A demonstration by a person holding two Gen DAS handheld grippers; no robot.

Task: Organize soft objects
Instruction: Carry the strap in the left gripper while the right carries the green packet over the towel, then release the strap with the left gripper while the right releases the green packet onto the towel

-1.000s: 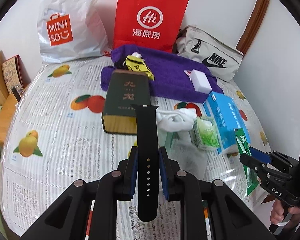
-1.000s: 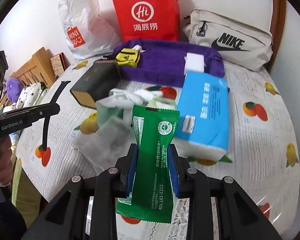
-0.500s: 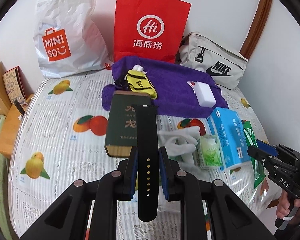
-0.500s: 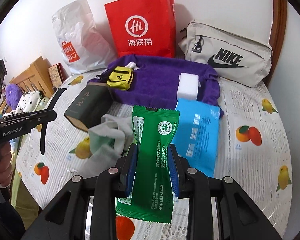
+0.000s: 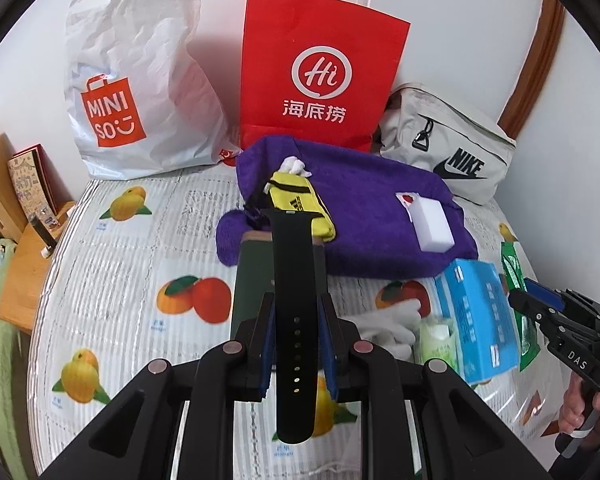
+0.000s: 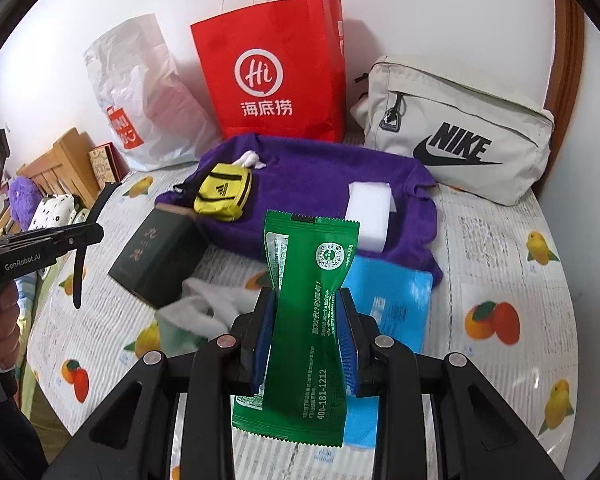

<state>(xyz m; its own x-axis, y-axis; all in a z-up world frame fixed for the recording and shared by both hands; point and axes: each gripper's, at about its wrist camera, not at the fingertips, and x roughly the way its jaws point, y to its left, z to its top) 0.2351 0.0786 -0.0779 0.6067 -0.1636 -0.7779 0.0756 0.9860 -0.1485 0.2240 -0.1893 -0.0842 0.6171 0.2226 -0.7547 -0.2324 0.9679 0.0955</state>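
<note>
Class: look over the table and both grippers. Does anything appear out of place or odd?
Yes. The green packet is squeezed into a waist by the right gripper. The dark green box sits askew, one end against the purple towel.

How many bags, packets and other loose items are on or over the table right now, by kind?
Bags: 4 (white Miniso bag, red paper bag, Nike bag, yellow mini bag)
Tissue or wipe packs: 3 (green packet, blue pack, pale green pack)
Other: 6 (purple towel, white sponge, dark box, white glove, watch strap, white wad)
Total: 13
</note>
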